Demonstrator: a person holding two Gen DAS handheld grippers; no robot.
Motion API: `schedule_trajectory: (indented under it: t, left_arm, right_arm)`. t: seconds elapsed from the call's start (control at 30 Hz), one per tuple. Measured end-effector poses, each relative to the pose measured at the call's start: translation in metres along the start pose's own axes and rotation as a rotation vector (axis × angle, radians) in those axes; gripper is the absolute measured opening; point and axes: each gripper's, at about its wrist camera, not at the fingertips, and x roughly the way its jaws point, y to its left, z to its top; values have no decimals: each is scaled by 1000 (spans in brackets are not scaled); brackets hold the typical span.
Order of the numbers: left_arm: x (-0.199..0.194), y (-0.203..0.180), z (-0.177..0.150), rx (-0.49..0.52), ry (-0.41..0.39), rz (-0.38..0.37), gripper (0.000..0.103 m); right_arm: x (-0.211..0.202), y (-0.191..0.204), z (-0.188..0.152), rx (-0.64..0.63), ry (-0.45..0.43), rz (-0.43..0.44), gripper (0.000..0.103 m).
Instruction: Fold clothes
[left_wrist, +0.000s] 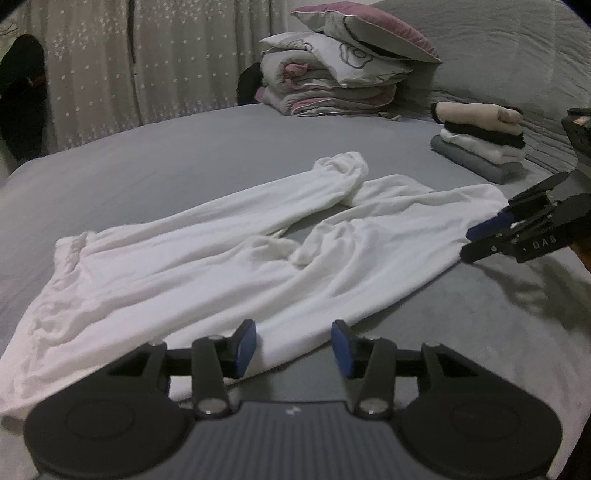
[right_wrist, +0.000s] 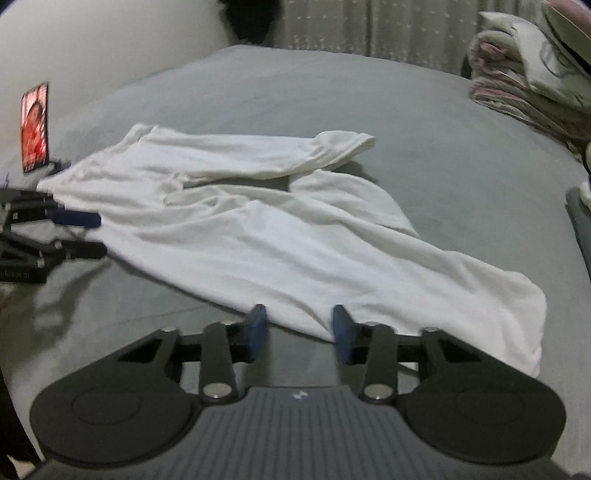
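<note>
A white long-sleeved garment (left_wrist: 236, 258) lies spread and wrinkled on the grey bed (left_wrist: 177, 155), one sleeve laid slantwise across its body. My left gripper (left_wrist: 293, 345) is open at the garment's near hem, and the cloth edge lies between its blue pads without being pinched. At the garment's right corner, my right gripper (left_wrist: 480, 240) has its fingers apart. In the right wrist view the garment (right_wrist: 280, 236) stretches away from my right gripper (right_wrist: 300, 328), which is open over the cloth's near edge. The left gripper (right_wrist: 81, 234) shows at the garment's left side.
A stack of folded clothes (left_wrist: 480, 147) sits at the bed's right side. Piled quilts and pillows (left_wrist: 340, 74) stand at the back. A star-patterned curtain (left_wrist: 147, 55) hangs behind. A phone (right_wrist: 35, 129) stands upright at the bed's left edge.
</note>
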Motion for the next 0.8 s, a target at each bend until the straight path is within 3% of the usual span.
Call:
schedule_trajectory:
  t: [0.13, 0.3, 0.73, 0.77, 0.8]
  left_arm:
    - [-5, 10, -7, 1, 8, 22, 47]
    - [-14, 22, -15, -6, 9, 48, 47]
    - [-28, 46, -25, -19, -1, 126, 54]
    - [-27, 46, -23, -20, -2, 125, 54]
    - [-26, 46, -22, -20, -5, 121, 54]
  right_arm:
    - [-1, 11, -3, -75, 10, -11, 9]
    - [-5, 19, -9, -115, 9, -39, 0]
    - [-17, 21, -20, -124, -9, -54, 0]
    - [-17, 21, -21, -128, -16, -53, 3]
    - [-16, 22, -21, -130, -21, -51, 13]
